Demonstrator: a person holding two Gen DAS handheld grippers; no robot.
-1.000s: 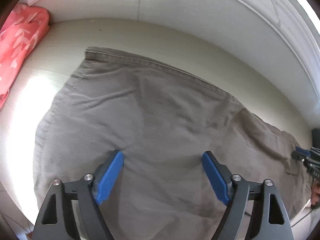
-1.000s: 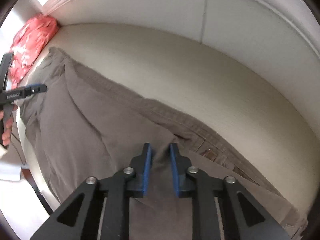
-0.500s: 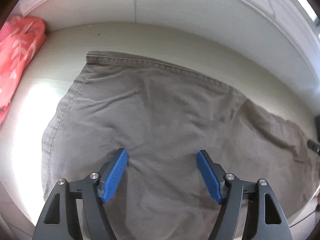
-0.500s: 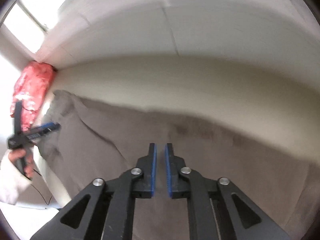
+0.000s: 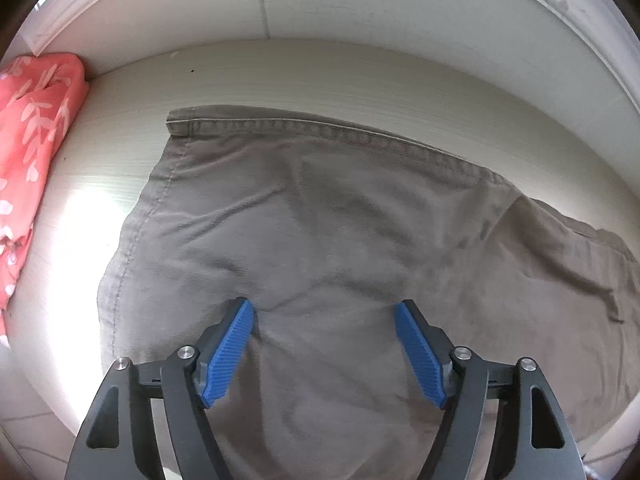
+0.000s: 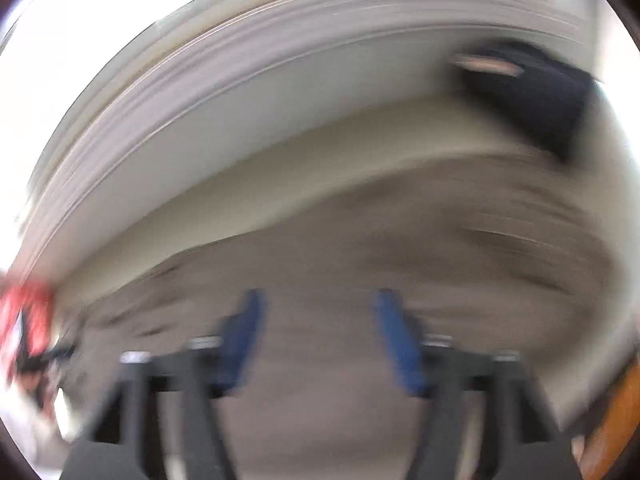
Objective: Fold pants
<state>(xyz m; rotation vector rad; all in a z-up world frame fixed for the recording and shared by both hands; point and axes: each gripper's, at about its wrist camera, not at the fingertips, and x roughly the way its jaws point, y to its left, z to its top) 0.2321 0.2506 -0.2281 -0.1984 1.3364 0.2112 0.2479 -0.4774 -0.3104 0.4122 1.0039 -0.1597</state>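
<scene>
Left tool (image 5: 324, 312), black frame with blue ribbed pads (image 5: 228, 354), spread wide apart, gripping nothing, poised over the grey-brown cotton pants (image 5: 320, 220); cannot tell if the pad tips touch the cloth. Pants lie flat and spread on the pale wood-grain tabletop (image 5: 280, 76), a stitched hem running along their far edge, a side seam down their left edge, a folded-over layer making a darker crease on their right part. Left of the pants, well apart, a coral-red cloth with white leaf print (image 5: 32, 140) sits at the tabletop's corner against the white wall panel (image 5: 360, 8), which runs behind the pants' far edge. Right wrist view heavily motion-blurred: right tool (image 6: 316, 304) also spread wide, blue pads (image 6: 244, 332) apart, nothing between them, over the same pants (image 6: 340, 248), seen as a brown smear. Beyond the pants' far right end, a dark navy item (image 6: 532, 92) on the tabletop by the wall, detail unreadable. Past the pants' left end, a red blur (image 6: 28, 312), likely the coral cloth.
</scene>
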